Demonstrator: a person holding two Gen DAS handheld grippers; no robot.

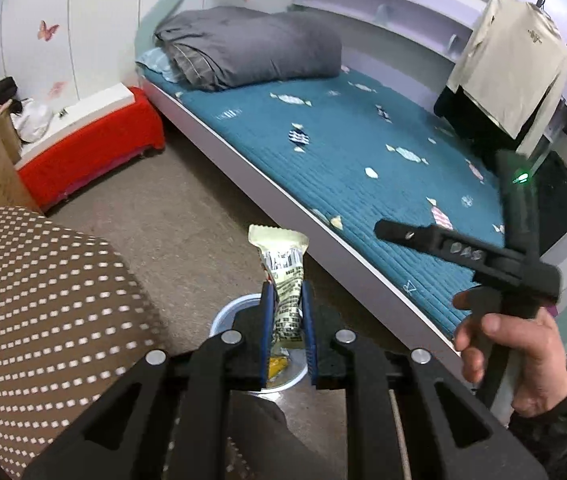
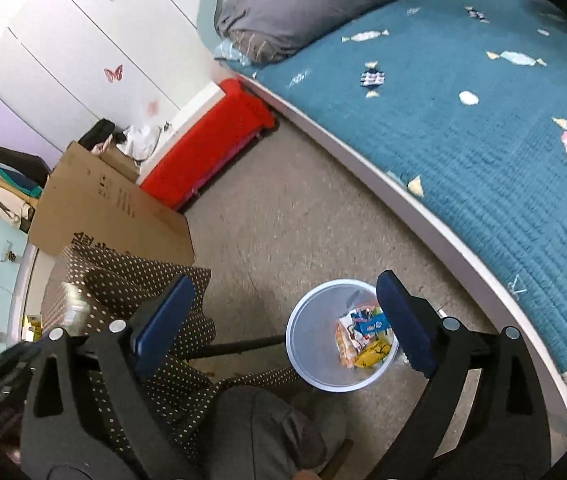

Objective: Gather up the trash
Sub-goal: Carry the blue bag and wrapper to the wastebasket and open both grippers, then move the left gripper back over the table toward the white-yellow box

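Observation:
My left gripper [image 1: 286, 294] is shut on a cream snack wrapper [image 1: 283, 268] with a barcode, held upright just above a white trash bin [image 1: 223, 316] on the floor. In the right wrist view the trash bin [image 2: 311, 344] holds several colourful wrappers [image 2: 363, 336]. My right gripper [image 2: 283, 300] is open and empty above the bin, its blue pads [image 2: 163, 320] spread wide. The right gripper's black body [image 1: 483, 256] also shows in the left wrist view, held in a hand over the bed edge.
A bed with a teal quilt [image 1: 343, 140] and a grey folded duvet [image 1: 251, 44] runs along the right. A red-covered box [image 1: 95, 148], a cardboard box [image 2: 111, 208] and a brown dotted cloth [image 1: 35, 300] stand at the left. The floor is grey carpet [image 2: 303, 220].

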